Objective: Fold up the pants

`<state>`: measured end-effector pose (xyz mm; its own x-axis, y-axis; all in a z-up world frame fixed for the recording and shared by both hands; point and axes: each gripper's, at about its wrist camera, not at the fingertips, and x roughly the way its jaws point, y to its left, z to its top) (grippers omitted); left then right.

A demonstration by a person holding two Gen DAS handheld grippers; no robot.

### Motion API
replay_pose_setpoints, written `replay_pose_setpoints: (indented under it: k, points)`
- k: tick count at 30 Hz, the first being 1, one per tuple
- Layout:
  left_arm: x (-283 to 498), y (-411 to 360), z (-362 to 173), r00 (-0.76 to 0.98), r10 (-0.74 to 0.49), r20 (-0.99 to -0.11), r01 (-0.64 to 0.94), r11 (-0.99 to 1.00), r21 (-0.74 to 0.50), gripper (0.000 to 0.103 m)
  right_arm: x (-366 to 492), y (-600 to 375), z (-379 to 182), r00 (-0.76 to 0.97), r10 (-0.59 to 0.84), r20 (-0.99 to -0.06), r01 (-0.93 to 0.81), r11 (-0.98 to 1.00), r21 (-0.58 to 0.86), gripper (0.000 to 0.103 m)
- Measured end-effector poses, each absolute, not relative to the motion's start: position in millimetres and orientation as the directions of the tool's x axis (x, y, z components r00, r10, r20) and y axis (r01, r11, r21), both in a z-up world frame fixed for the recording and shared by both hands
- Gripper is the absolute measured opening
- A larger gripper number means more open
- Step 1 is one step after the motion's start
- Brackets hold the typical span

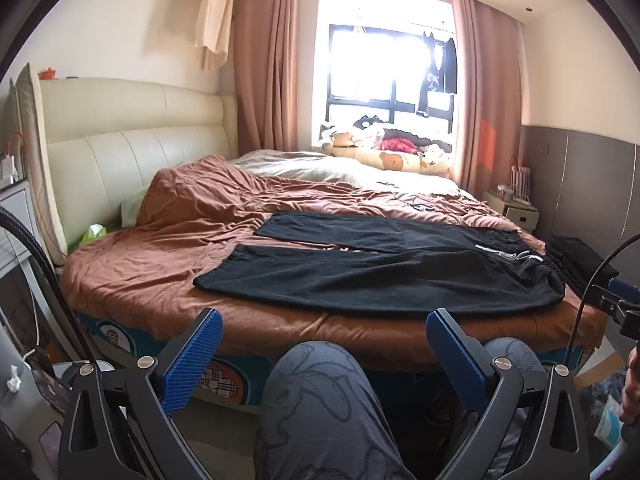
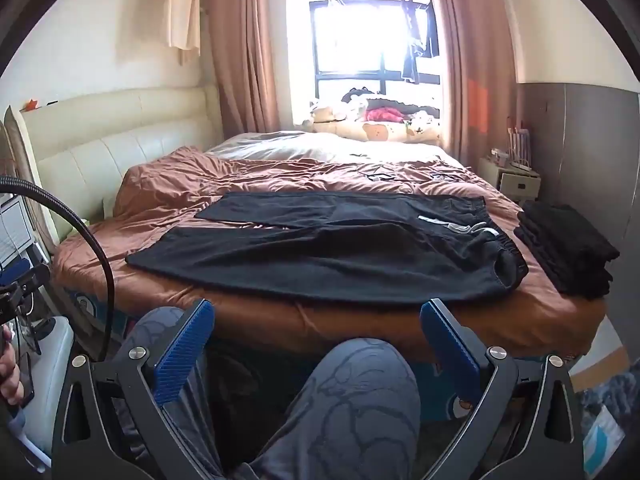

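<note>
Both tools, left (image 1: 324, 334) and right (image 2: 317, 326), gape; only the right view shows the whole folded stack (image 2: 566, 250) beside the pants (image 2: 320, 252).

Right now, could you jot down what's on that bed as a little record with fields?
Garment: black fabric pants, spread flat, unfolded, legs to the left, waistband to the right
Surface: rust-brown bedspread, wrinkled
Beside it: stack of folded black clothes, right of the waistband, apart from it
Left gripper: jaws open, empty, short of the bed
Right gripper: jaws open, empty, short of the bed
</note>
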<state>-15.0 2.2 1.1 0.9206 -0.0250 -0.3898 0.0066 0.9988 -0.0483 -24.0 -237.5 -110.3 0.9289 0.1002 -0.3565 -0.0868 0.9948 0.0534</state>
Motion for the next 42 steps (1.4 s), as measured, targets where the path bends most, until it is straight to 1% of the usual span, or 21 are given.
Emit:
replay_pose_setpoints:
  k: [42]
  points:
    - [-21.4,10.7,5.0,0.933,0.003,-0.359,-0.021,0.999,-0.047,0.103,-24.7,-236.2,-112.9,0.929,0.104,-0.356,-0.094,0.995,0.044,0.103]
